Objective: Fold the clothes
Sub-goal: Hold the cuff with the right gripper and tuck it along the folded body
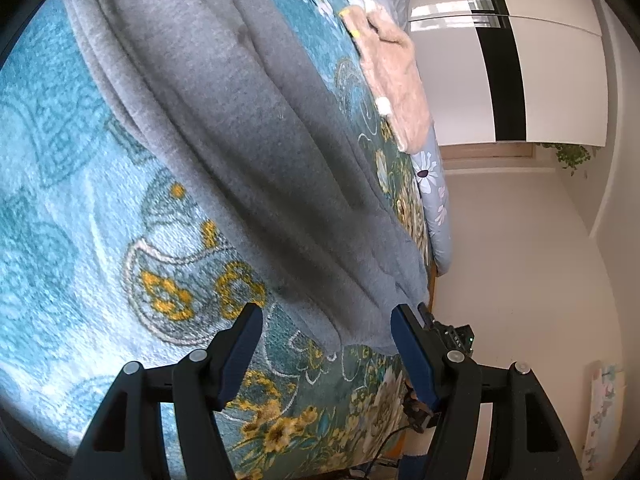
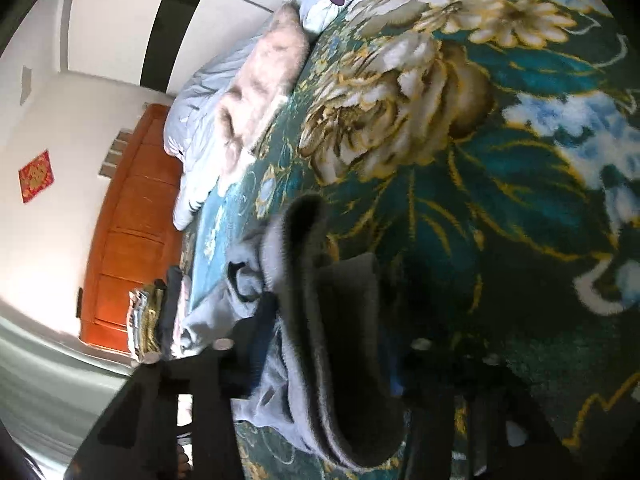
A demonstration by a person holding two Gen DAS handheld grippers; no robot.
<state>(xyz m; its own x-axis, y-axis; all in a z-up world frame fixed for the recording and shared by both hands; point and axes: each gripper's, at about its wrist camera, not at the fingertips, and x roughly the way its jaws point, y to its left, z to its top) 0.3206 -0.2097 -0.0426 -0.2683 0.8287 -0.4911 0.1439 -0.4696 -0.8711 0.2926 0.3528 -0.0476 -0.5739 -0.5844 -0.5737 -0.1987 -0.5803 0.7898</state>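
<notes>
The grey garment (image 1: 248,152) lies in long soft folds across the teal floral blanket (image 1: 80,208) on the bed, running from the far end down toward the left gripper (image 1: 326,320). That gripper stands with its jaws wide apart, blue pads facing each other, the garment's near hem just ahead and between the tips, nothing pressed. Over on the right wrist view, the same garment (image 2: 320,340) is bunched thick between the right gripper (image 2: 324,344) fingers, a dark fold looping up and over in front of the lens; the fingers sit in deep shadow, so whether the pads actually pinch the cloth cannot be told. The blanket (image 2: 500,184) there shows big cream and gold flowers on dark green. A fluffy pink item (image 1: 394,80) rests at the bed's far edge, beside a pale blue quilt (image 1: 434,200) with daisies. Beyond stands a white wardrobe (image 1: 560,80) with a black stripe, and the right view catches an orange wooden headboard (image 2: 132,232) against the wall.
</notes>
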